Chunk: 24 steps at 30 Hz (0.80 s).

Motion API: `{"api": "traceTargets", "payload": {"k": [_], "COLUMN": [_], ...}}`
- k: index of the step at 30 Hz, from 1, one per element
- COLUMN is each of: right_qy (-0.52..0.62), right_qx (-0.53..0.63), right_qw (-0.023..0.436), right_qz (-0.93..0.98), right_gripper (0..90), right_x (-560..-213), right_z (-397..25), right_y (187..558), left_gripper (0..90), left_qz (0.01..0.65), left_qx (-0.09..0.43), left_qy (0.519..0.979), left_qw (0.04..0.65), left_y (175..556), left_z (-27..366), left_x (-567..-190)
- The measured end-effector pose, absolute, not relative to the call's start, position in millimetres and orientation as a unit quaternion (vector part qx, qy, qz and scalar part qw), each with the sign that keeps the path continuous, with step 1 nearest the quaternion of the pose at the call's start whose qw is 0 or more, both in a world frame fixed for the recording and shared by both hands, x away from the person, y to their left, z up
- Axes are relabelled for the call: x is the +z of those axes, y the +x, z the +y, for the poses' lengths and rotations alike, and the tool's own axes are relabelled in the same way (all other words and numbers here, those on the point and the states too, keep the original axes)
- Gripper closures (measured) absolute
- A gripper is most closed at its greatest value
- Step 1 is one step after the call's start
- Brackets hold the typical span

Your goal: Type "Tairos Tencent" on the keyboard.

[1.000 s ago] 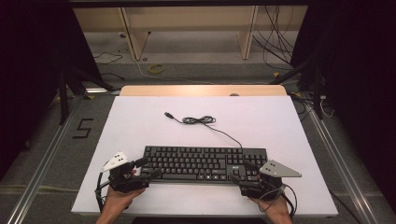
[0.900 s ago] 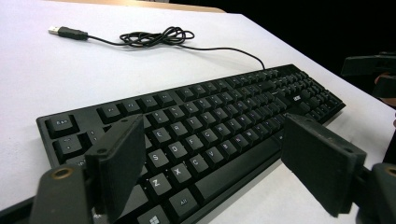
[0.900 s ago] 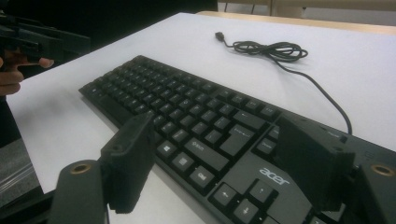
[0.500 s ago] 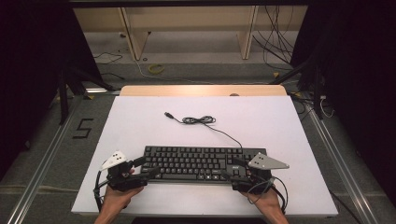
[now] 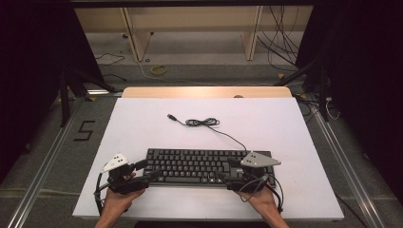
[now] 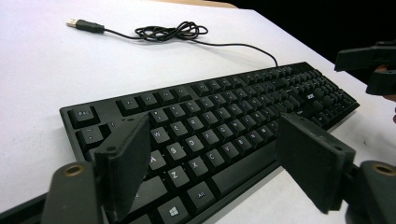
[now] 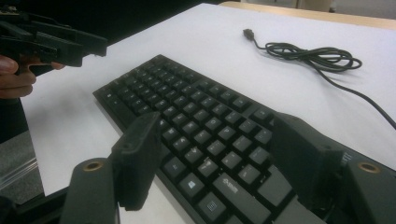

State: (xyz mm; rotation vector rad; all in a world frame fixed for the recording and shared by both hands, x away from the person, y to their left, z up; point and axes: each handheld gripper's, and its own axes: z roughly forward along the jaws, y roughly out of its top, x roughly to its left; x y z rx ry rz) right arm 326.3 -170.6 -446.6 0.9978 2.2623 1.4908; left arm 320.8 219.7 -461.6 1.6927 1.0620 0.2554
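Fingers point(image 6: 123, 161) of both our grippers stand open, straddling the two ends of the flat black plastic keyboard point(image 5: 199, 165) lying near the white surface's point(image 5: 266, 118) front edge. Next, we judge, both should close together.

Left claw point(image 5: 145, 170) and right claw point(image 5: 227, 174) both gape wide, angled inward.
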Motion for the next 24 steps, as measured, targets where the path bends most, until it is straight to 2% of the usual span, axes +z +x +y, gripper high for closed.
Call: {"api": "traceTargets", "payload": {"k": [15,24], "right_qy": [0.331,0.328], "right_qx": [0.503,0.497], "right_qw": [0.112,0.1], "right_qz": [0.79,0.797], "right_gripper": [41.9,50.8], "right_x": [-444,-444], "right_z": [-139,-127], "right_y": [343,350], "left_gripper": [39.3,48.8], "left_qz": [0.449,0.45], "left_qx": [0.116,0.12], "left_qy": [0.728,0.731], "left_qw": [0.506,0.498], "left_y": [322,321], "left_z": [220,222], "left_x": [-464,-465]}}
